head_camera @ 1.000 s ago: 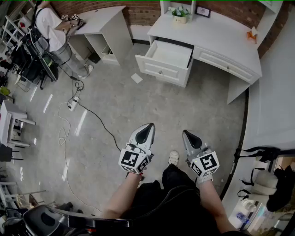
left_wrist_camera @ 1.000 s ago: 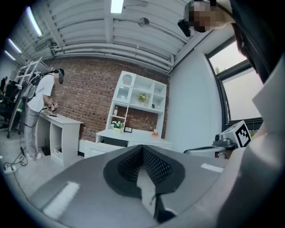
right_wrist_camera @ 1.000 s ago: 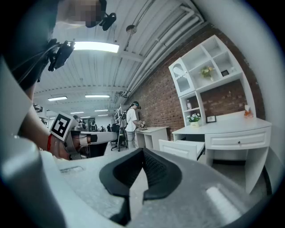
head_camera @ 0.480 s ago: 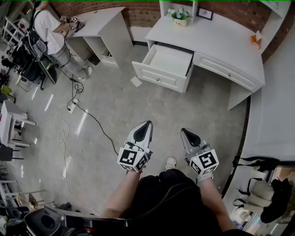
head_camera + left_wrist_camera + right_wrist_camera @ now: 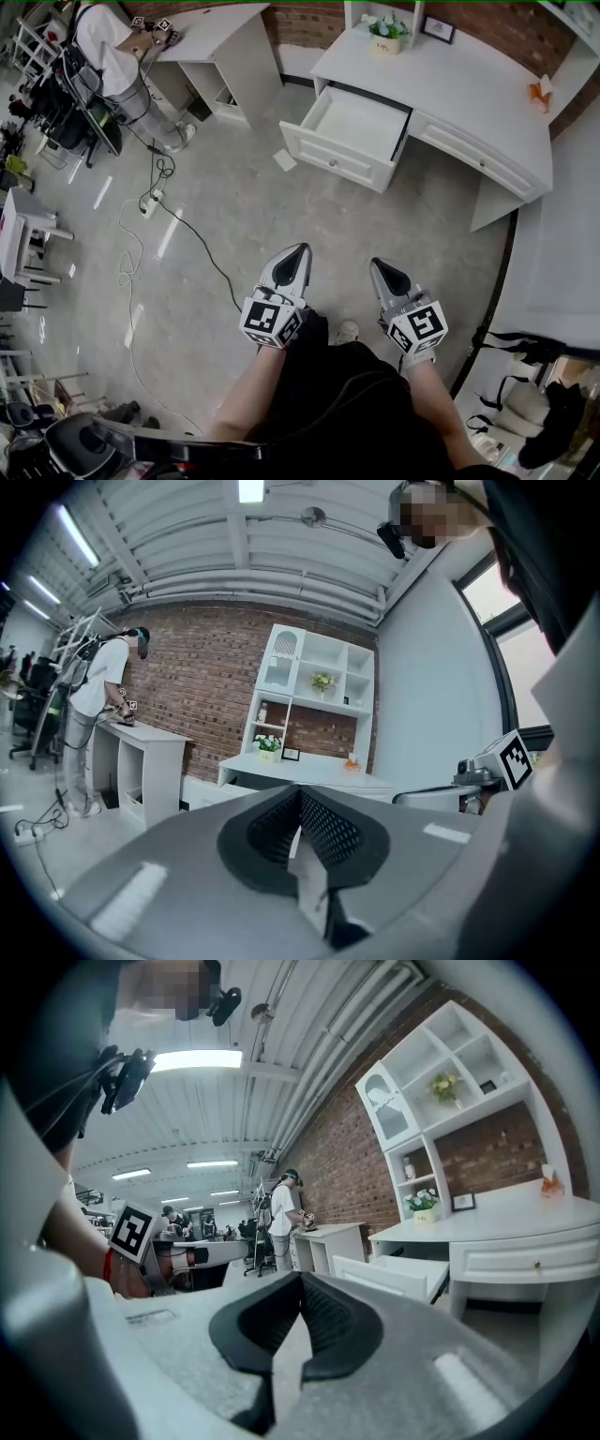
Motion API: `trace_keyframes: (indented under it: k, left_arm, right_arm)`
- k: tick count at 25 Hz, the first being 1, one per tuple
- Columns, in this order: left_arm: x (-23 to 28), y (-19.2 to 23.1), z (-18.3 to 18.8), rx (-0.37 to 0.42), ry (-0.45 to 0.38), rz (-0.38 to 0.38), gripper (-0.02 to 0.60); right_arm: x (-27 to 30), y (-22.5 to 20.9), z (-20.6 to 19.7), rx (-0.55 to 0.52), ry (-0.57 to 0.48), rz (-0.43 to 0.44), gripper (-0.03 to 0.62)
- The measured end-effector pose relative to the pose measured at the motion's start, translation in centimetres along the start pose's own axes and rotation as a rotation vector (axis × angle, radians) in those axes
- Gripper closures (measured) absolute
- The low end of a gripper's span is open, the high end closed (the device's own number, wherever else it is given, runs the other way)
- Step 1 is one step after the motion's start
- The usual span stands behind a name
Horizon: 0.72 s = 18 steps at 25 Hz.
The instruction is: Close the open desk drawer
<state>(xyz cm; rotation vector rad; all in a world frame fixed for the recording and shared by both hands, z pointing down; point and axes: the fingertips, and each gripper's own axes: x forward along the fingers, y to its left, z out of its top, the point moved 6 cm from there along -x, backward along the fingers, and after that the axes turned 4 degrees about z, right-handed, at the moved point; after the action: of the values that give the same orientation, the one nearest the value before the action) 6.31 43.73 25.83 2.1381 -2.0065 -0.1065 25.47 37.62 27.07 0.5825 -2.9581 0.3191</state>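
the desk [image 5: 469,89] and its drawer [image 5: 354,124] look like white painted wood, smooth and matt. the floor [image 5: 244,206] is grey polished stone or concrete, glossy where light streaks reflect. the wall [image 5: 309,13] behind is rough red brick. the left hand-held gripper [image 5: 300,258] and the right hand-held gripper [image 5: 380,270] have matt grey plastic shells; their pads [image 5: 328,829] are black, ribbed and rubbery-looking.

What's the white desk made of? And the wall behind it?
The desk looks like painted wood, smooth matte white with panelled drawer fronts; it could be laminate. The wall is reddish-brown brick, with mortar lines showing.
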Motion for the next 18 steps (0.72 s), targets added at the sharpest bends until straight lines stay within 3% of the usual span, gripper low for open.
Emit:
trace_keyframes:
  k: [6, 12, 18]
  left_arm:
    - [4.1, 3.2, 0.3, -0.023, 0.02, -0.068, 0.581]
    - [8.6, 7.6, 1.9, 0.03, 0.052, -0.176, 0.581]
    - [12.3, 13.0, 2.4, 0.027, 0.08, -0.209, 0.581]
  right_arm:
    - [4.2, -1.9, 0.7, 0.012, 0.002, -0.057, 0.594]
    - [9.9, -3.3, 0.8, 0.068, -0.015, -0.122, 0.594]
    - [15.8, -4.2, 0.7, 0.095, -0.008, -0.15, 0.594]
